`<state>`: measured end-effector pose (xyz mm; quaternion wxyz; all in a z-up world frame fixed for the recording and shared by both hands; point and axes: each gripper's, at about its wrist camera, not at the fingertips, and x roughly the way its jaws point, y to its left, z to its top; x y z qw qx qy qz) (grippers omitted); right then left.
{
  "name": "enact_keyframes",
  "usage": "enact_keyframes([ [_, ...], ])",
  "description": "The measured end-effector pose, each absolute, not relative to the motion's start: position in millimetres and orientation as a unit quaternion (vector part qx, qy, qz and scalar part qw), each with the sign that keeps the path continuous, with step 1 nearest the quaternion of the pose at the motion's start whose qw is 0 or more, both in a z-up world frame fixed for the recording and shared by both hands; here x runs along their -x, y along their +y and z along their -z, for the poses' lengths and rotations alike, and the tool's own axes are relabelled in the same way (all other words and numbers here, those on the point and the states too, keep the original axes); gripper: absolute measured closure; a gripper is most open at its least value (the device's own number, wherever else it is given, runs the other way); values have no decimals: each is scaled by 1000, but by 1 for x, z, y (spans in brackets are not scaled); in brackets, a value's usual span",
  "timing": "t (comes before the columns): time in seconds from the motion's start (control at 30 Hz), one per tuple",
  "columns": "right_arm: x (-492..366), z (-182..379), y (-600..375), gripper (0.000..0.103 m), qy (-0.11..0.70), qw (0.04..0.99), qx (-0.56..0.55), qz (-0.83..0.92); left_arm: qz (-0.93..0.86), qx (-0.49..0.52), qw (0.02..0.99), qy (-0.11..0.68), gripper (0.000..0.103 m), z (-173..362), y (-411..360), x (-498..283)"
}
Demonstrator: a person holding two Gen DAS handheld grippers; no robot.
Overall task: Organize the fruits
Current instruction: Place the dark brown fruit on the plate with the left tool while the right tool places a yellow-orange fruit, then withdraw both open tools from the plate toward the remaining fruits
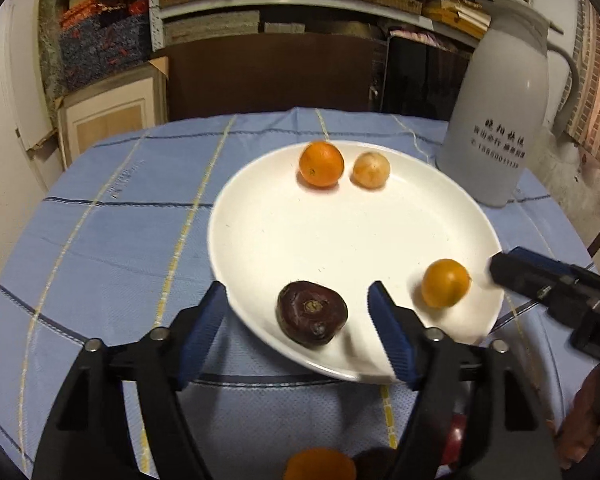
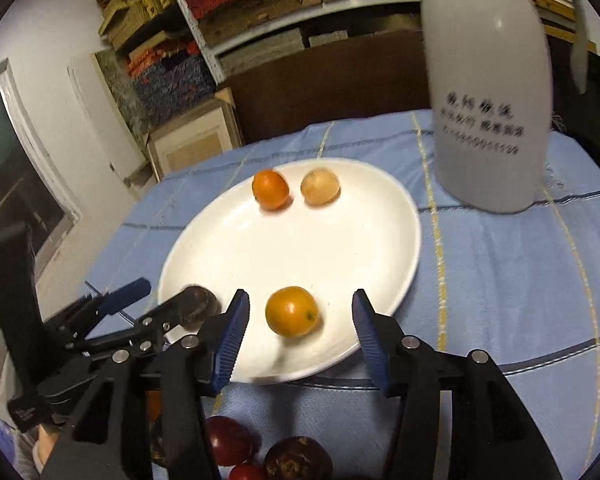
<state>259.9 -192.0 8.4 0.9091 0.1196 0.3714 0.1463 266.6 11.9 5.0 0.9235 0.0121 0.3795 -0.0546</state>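
left gripper (image 1: 298, 314) spread round dark fruit (image 1: 312, 313) | right gripper (image 2: 298, 326) spread round orange (image 2: 292, 311) | red fruits (image 2: 230, 440) clear in right view only

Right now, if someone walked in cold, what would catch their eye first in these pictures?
The big white plate on the blue checked tablecloth, carrying two oranges at its far side, one orange near the right edge and a dark purple fruit at the near edge. Next, the tall grey thermos jug standing just beyond the plate on the right. The open left gripper brackets the dark fruit, the open right gripper the near orange.
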Motion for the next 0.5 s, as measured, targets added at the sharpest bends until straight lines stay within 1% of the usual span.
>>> enact_keyframes([
  [0.03,-254,-16,-197,46,362,912,-126,-146,52,-7,926,374,26,-9,15,-260],
  [0.07,-247,-24,-200,40,355,915,-129,-144,51,-4,928,369,21,-13,17,-254],
  [0.13,-232,-35,-204,34,340,921,-128,-140,42,-4,932,359,14,-18,23,-235],
  [0.23,-200,-46,-208,29,319,929,-121,-141,22,-9,936,350,12,-20,35,-204],
  [0.3,-177,-43,-211,29,308,934,-114,-139,19,6,936,350,12,-18,45,-188],
  [0.37,-157,-36,-215,28,303,938,-104,-134,23,31,932,360,11,-12,56,-171],
  [0.5,-128,-11,-231,26,321,931,-118,-124,17,33,929,367,11,-3,58,-155],
])
